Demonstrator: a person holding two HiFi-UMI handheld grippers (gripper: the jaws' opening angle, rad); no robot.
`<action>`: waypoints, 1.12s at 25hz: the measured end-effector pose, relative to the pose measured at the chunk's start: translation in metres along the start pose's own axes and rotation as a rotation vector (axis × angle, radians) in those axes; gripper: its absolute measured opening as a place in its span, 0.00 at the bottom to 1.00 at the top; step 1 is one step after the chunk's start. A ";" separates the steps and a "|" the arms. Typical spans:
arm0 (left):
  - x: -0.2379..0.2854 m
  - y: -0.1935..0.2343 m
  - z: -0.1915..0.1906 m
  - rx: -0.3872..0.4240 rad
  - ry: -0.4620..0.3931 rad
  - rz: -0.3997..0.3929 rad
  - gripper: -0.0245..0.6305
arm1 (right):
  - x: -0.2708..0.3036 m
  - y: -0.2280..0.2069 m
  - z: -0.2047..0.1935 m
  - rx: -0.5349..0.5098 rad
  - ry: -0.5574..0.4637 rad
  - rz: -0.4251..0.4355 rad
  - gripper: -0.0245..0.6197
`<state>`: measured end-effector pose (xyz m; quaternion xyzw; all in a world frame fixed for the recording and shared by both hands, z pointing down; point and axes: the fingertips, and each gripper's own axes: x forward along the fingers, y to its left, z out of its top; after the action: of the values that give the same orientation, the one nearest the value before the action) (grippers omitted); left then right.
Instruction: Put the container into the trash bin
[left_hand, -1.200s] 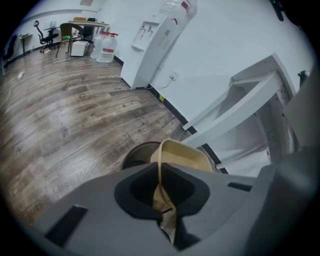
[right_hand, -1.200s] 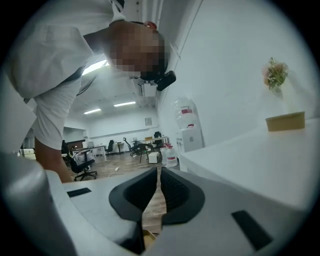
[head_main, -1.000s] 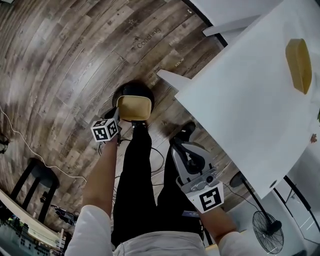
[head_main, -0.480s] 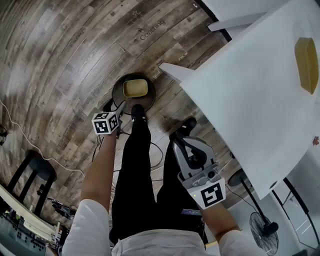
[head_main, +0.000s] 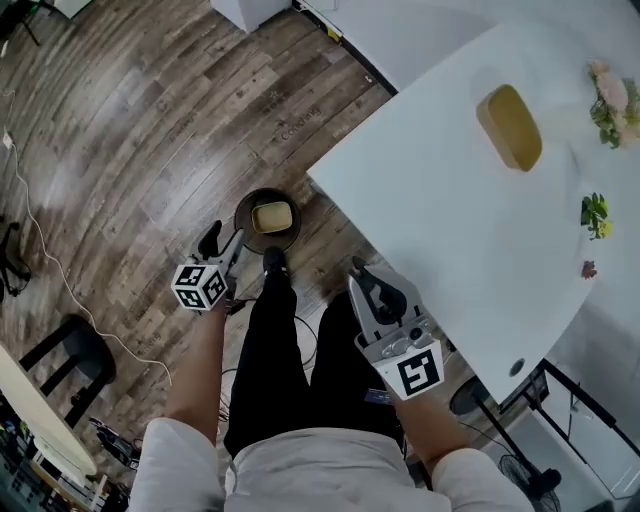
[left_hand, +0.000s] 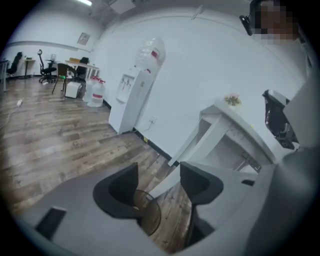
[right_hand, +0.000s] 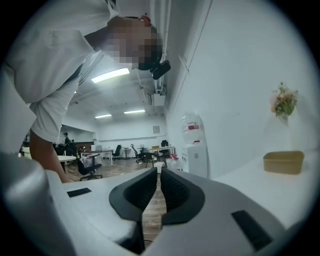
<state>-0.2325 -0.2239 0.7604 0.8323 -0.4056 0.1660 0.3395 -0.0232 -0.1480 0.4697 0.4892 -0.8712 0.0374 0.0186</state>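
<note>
1. The left hand-held gripper (head_main: 222, 246) held the tan container over the bin a second ago. Now it has let go and risen clear of the bin. Its jaws stand wide and are just starting to close, with nothing between them. The left gripper view shows only wooden floor (head_main: 120, 130) and a slice of the bin's rim in that gap.
2. The trash bin (head_main: 240, 212) stands on the floor just off the table's corner, and the container (head_main: 272, 217) now lies inside it, flat and open side up. For this container the task looks done — what remains is only pulling the hand back.
3. The right hand-held gripper (head_main: 364, 275) has its jaws narrowed right together and carries nothing. It has come up slightly beside the table's edge and seems to play no part in the drop.
4. On the white table (head_main: 440, 200) a second tan container (head_main: 510, 127) sits near some flowers (head_main: 612, 100), well apart from both grippers — possibly the next one to fetch.
</note>
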 end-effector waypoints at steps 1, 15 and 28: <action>-0.015 -0.014 0.020 0.011 -0.035 -0.005 0.44 | -0.008 0.000 0.014 -0.025 -0.001 0.009 0.11; -0.197 -0.249 0.302 0.303 -0.534 -0.210 0.43 | -0.140 -0.086 0.220 -0.171 -0.190 -0.162 0.11; -0.229 -0.476 0.383 0.344 -0.746 -0.619 0.43 | -0.338 -0.144 0.304 -0.239 -0.342 -0.424 0.11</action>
<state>0.0017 -0.1533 0.1553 0.9597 -0.2004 -0.1864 0.0631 0.2767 0.0395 0.1499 0.6538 -0.7383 -0.1529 -0.0637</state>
